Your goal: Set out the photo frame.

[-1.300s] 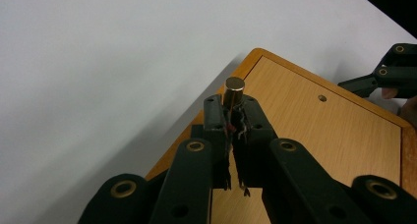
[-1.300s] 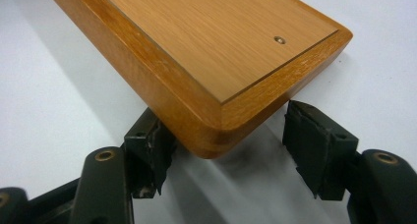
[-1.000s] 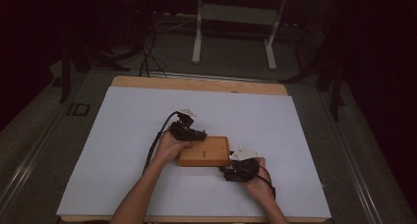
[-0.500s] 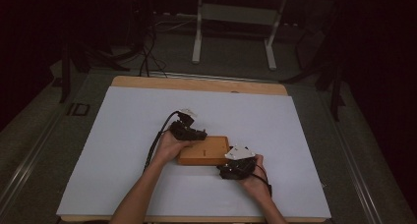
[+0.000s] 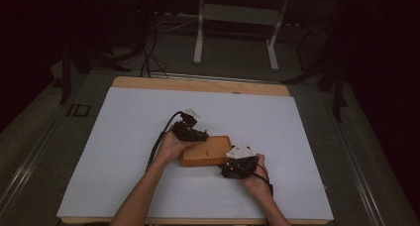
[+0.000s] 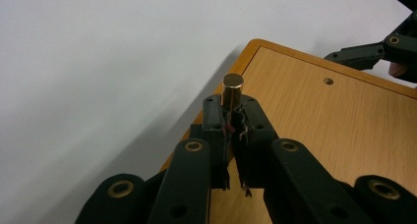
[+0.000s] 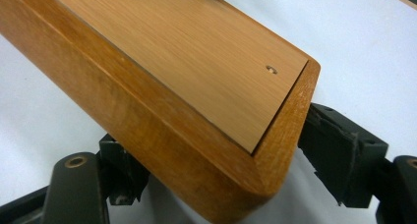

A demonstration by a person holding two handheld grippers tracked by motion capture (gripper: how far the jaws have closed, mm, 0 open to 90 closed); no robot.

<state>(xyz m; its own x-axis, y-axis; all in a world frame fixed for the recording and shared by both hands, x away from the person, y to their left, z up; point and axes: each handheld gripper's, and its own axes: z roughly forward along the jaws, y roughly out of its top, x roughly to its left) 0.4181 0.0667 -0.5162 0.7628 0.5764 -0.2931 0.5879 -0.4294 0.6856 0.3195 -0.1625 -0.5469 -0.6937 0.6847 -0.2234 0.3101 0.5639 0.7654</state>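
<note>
left gripper (image 6: 231, 121): jaws closed on 1 small metal pin (image 6: 232, 90), upright above wooden block (image 5: 208, 150) | right gripper (image 5: 238, 165): jaws spread astride block's near corner | block mid-table on white sheet (image 5: 124, 137) | hole (image 6: 328, 81) lies beyond pin, toward block's far edge

A: How far down does the short brass-coloured metal cylinder (image 6: 232, 90) go?
B: Its lower end is hidden between the left gripper (image 6: 231, 117) jaws.
A: And the flat orange-brown wooden box (image 7: 172, 86)?
B: Cut off by the frame's top and left edges.
</note>
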